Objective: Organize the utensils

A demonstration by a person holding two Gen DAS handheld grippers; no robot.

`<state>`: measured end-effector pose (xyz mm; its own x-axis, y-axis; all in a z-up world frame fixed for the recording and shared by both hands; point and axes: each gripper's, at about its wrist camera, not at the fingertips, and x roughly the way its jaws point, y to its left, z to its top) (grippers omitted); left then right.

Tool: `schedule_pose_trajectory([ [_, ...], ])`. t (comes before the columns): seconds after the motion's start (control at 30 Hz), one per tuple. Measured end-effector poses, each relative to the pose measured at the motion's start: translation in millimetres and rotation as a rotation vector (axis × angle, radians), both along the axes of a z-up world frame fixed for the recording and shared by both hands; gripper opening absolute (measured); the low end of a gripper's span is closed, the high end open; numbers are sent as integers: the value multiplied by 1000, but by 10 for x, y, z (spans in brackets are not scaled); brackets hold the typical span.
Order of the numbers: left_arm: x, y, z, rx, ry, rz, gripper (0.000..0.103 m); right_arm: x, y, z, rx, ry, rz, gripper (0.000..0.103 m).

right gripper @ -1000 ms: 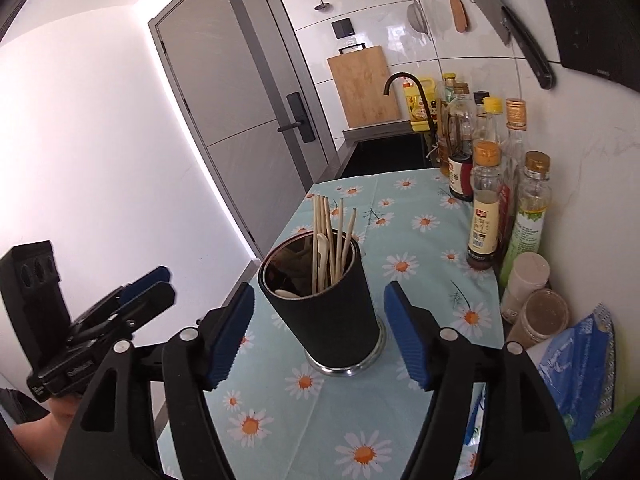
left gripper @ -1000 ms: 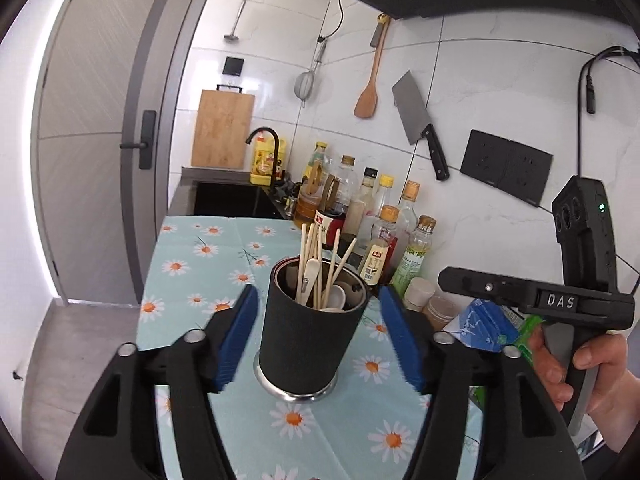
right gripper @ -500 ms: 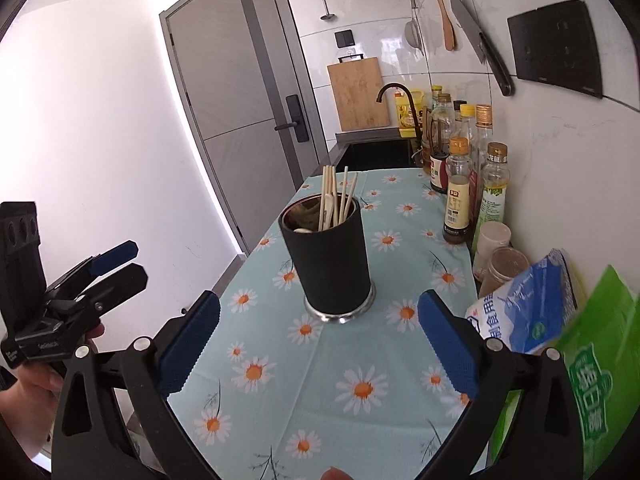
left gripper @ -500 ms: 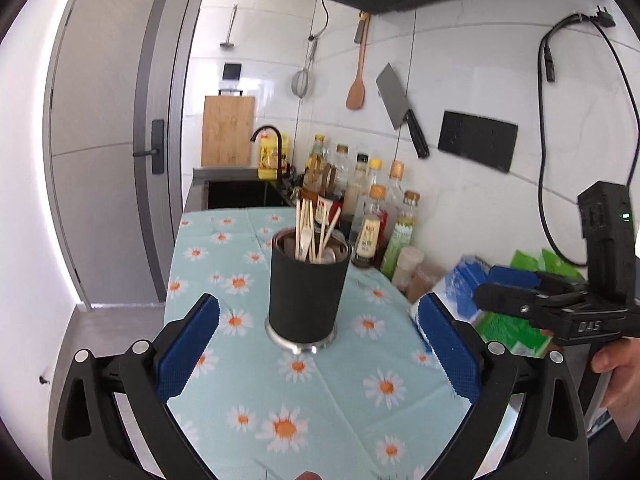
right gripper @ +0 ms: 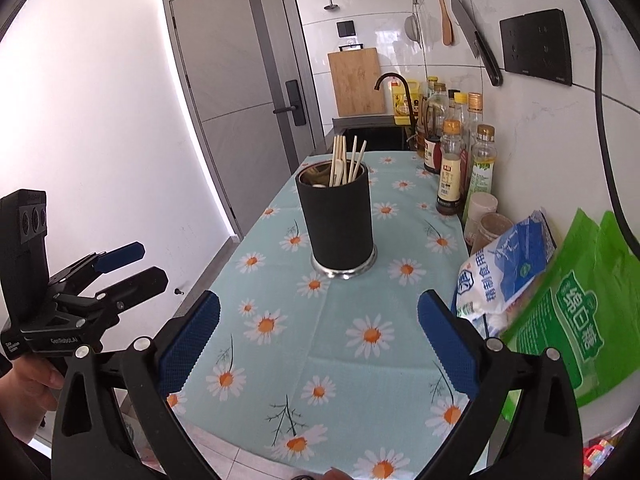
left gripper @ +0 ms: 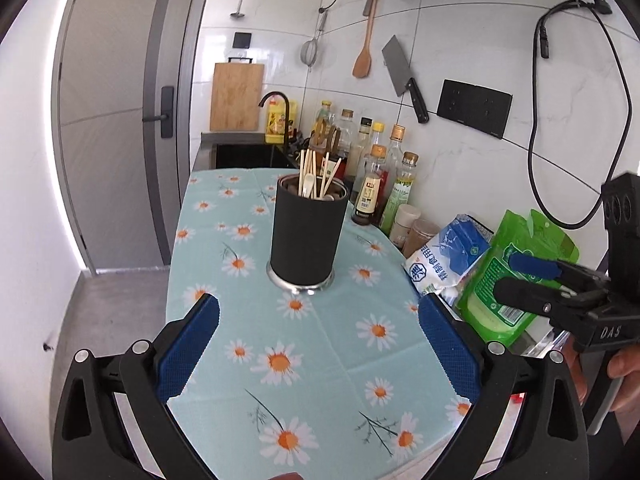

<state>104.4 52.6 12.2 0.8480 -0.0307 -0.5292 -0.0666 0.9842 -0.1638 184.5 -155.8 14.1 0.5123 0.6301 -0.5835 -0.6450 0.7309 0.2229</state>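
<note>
A black cylindrical utensil holder (left gripper: 305,236) stands upright on the daisy-print tablecloth (left gripper: 320,360); it also shows in the right wrist view (right gripper: 337,224). Several wooden chopsticks (left gripper: 314,172) and a pale spoon stick out of it. My left gripper (left gripper: 318,340) is open and empty, well short of the holder. My right gripper (right gripper: 318,338) is open and empty, also short of it. Each gripper shows in the other's view, the right one at the right edge (left gripper: 520,276) and the left one at the left edge (right gripper: 128,264).
Sauce and oil bottles (left gripper: 376,184) line the tiled wall, with two small jars (left gripper: 412,228), a blue-white bag (left gripper: 444,256) and a green bag (left gripper: 516,276) beside them. A sink with black tap (left gripper: 276,100) lies beyond. The table's left edge drops to the floor.
Both grippers have drawn back from either side of the holder and opened wider. The holder now stands alone on the cloth, farther from the fingers.
</note>
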Motion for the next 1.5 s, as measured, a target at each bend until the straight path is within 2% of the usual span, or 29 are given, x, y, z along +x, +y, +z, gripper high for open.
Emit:
schedule_pose_trajectory([
  [0.63, -260, -167, -159, 11, 66, 0, 96, -316, -166, -162, -19, 30, -15, 98],
  [1.5, -325, -150, -157, 17, 69, -1, 96, -391, -85, -253, -28, 48, -5, 98],
])
